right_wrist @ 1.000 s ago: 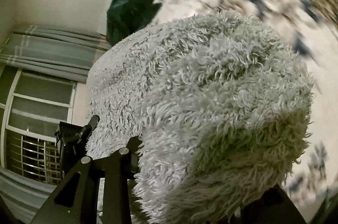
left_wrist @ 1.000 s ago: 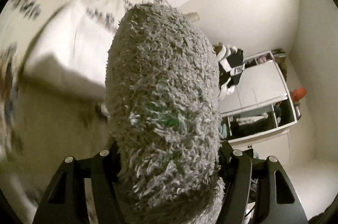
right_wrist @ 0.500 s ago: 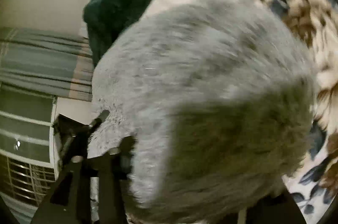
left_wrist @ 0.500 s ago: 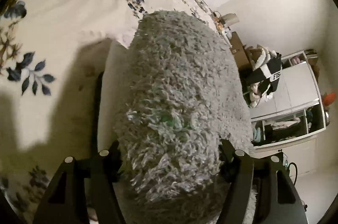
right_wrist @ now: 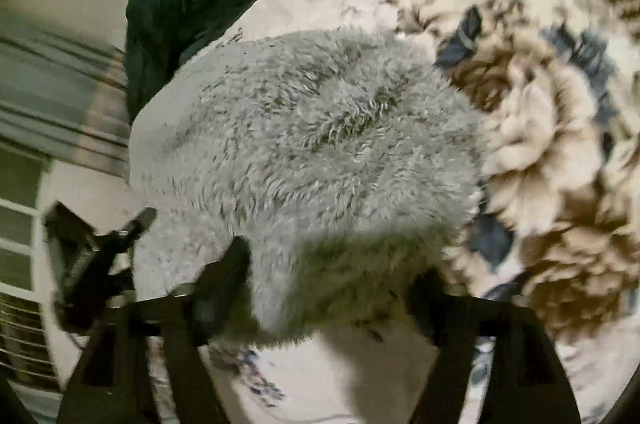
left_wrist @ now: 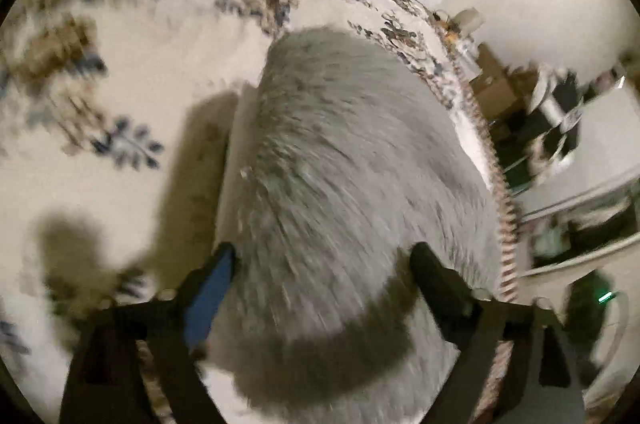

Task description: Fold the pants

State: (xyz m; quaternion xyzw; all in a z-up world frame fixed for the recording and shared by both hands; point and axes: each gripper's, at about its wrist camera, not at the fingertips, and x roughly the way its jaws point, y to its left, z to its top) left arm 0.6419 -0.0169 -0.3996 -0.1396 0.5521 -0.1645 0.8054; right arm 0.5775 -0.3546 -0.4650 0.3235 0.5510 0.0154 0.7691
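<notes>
Closest in the left wrist view, the left gripper (left_wrist: 324,260) stands with its jaws spread wide, having just been opening; its blue-faced finger (left_wrist: 210,298) sits at one flank of the fluffy grey pants (left_wrist: 344,192) and the dark finger at the other, with the fabric between them but the pads no longer squeezing it. The picture is blurred, so whether a pad still brushes the pile cannot be told. In the right wrist view the right gripper (right_wrist: 332,264) is likewise splayed, its jaws also just opened, and the near edge of the same pants (right_wrist: 312,152) lies between its two dark fingers (right_wrist: 224,276) without being pinched. To the left of that view the other gripper's black frame (right_wrist: 92,248) shows beside the bundle. The pants rest as a thick, rounded, folded mound on the floral bedspread (left_wrist: 120,72), which is cream with blue leaves and brown blossoms; large blooms lie just beside the mound in the right wrist view (right_wrist: 540,144). Shadows of the tools fall on the cover near the left gripper. Farther off, a dark green garment (right_wrist: 188,4) is heaped at the far end of the bed, apart from the pants. Beyond it are pale walls, a striped curtain (right_wrist: 48,96) over a window, and, past the bed's edge, a white shelving unit (left_wrist: 580,224) with cluttered things.
</notes>
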